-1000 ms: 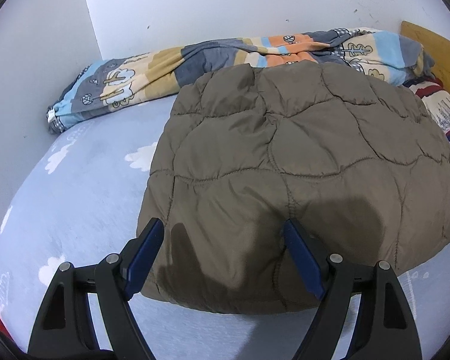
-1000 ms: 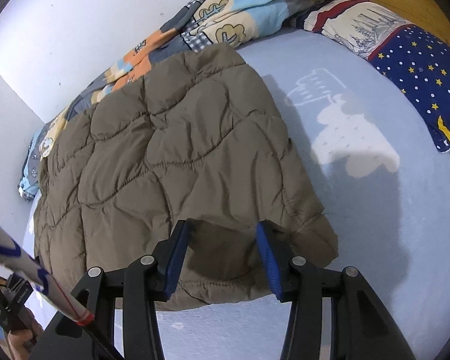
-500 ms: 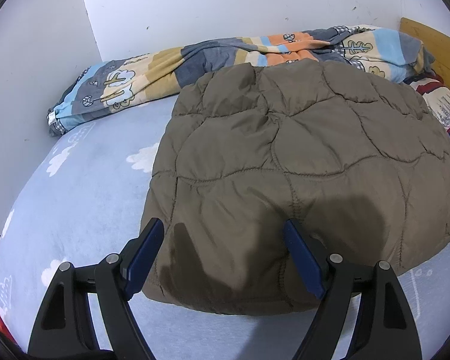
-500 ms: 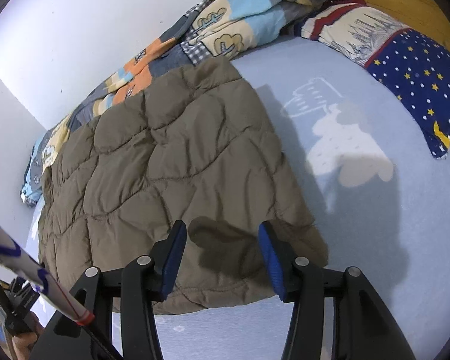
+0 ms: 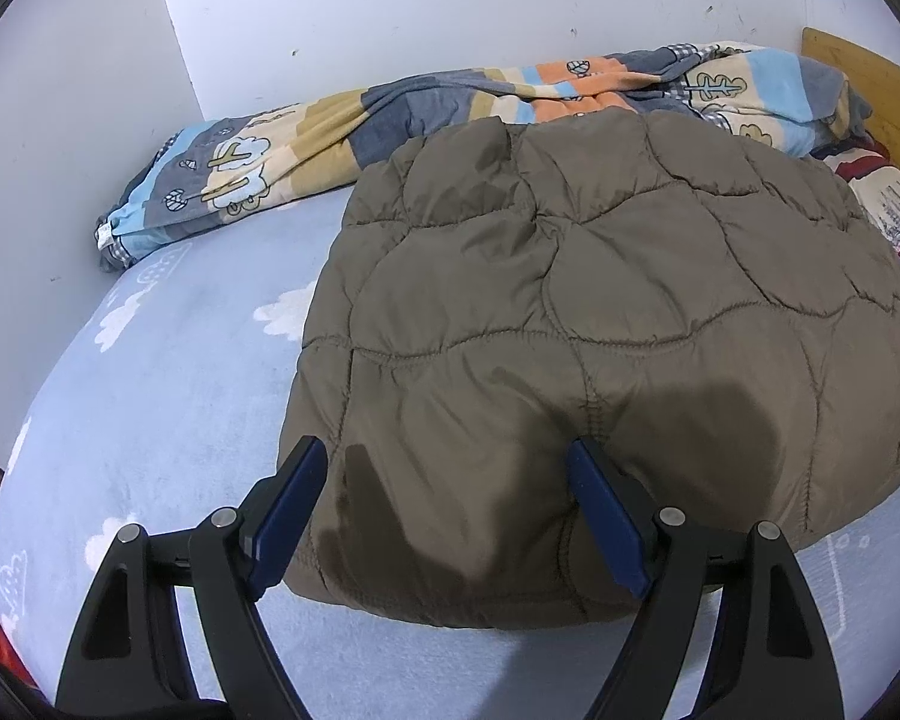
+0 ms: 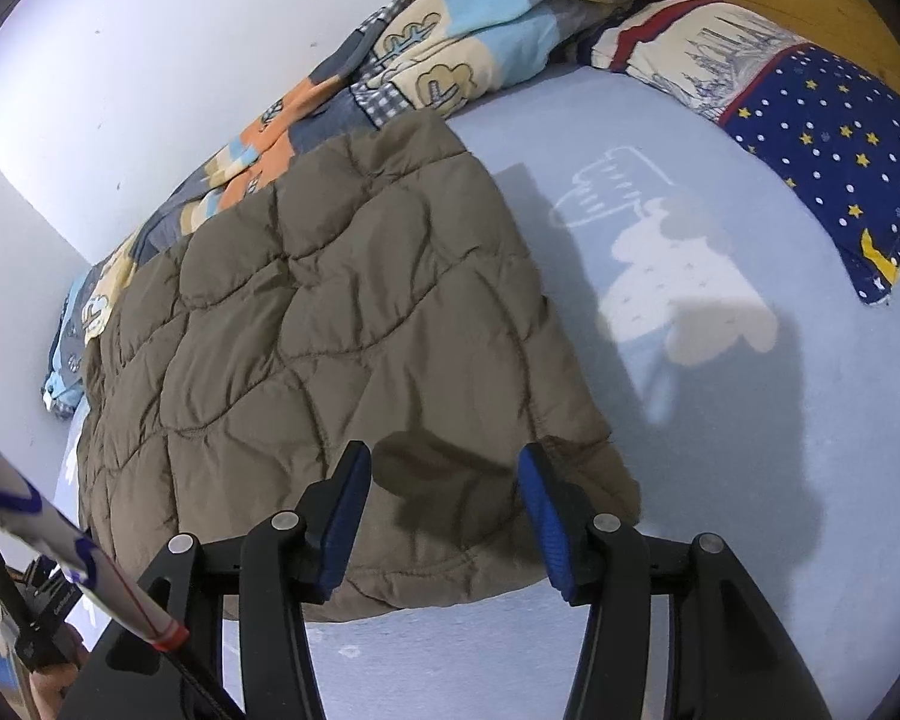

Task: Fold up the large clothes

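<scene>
Jacket: the brown quilted jacket (image 5: pixel 600 324) lay flat on the bed sheet (image 5: pixel 168 396), already doubled into a thick rectangular pad, its near edge just below my two grippers. I judged it lay square to me so that both near corners could be taken at once.

Left gripper: my left gripper (image 5: pixel 450 510) hung over the near left corner of the jacket with its jaws wide apart and nothing between them. Its shadow fell on the fabric right beneath, so I took it to be close above, though I could not tell whether the blue pads (image 5: pixel 288 510) touched the cloth.

Right gripper: my right gripper (image 6: pixel 444 516) hung over the near right corner (image 6: pixel 588 480), jaws likewise spread and empty. I held it there because that corner was the mate of the left one.

Why open: I judged both were spread to straddle the padded hem, which is bulky and would need a wide bite.

Stage: the jacket looked part folded; one more fold, near edge carried toward the far edge, seemed to remain.

Room to fold: the far edge lay against the rumpled patterned blanket (image 5: pixel 306 144) along the wall, and the starry pillow (image 6: pixel 834 156) sat well apart on the right, so the sheet to that side was free.

Risk: the slick, puffy fabric could slip from a shallow grip, or only its top layer might lift.
</scene>
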